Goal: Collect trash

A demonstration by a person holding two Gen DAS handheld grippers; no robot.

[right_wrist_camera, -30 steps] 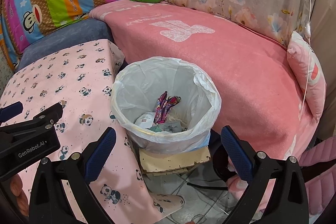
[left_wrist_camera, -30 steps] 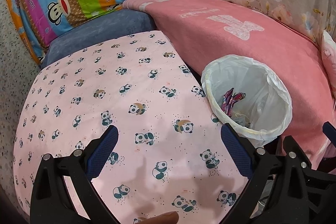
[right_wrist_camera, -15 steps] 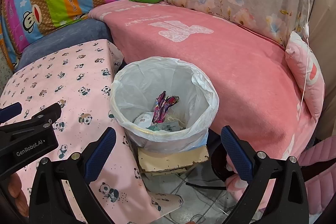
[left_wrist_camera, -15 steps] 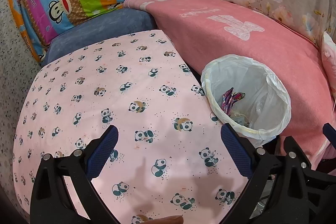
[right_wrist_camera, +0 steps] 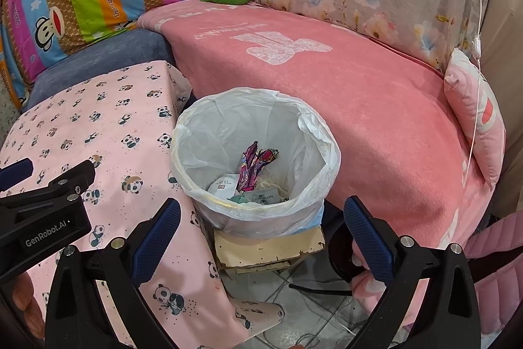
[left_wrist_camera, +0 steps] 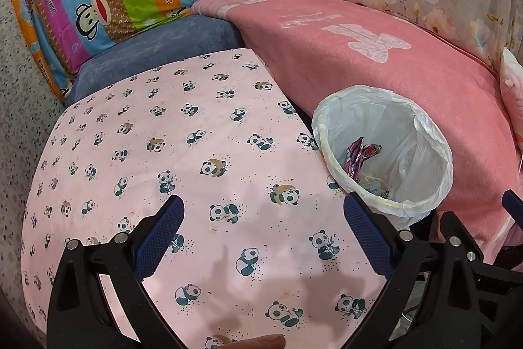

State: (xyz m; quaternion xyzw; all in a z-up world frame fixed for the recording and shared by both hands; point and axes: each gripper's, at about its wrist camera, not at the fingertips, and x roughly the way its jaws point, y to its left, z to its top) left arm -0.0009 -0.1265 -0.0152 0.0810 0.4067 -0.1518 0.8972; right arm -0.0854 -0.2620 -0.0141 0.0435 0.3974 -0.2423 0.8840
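Change: slight drift of both views since the earlier frames, bin (right_wrist_camera: pixel 255 152) unmoved.
Bin: white-lined, beside panda-cloth bench (left_wrist_camera: pixel 163 152), on worn board (right_wrist_camera: pixel 268 247).
Contents: purple wrapper (right_wrist_camera: pixel 253 165), paper scraps.
Left hand-held gripper (left_wrist_camera: pixel 263 231): jaws apart, empty.
Right hand-held gripper (right_wrist_camera: pixel 261 231): likewise.

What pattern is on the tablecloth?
Small pandas on pale pink; the tablecloth shows best in the left wrist view.

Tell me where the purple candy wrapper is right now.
The purple candy wrapper lies inside the lined trash bin, upright among paper scraps, between the panda-print table and the pink sofa.
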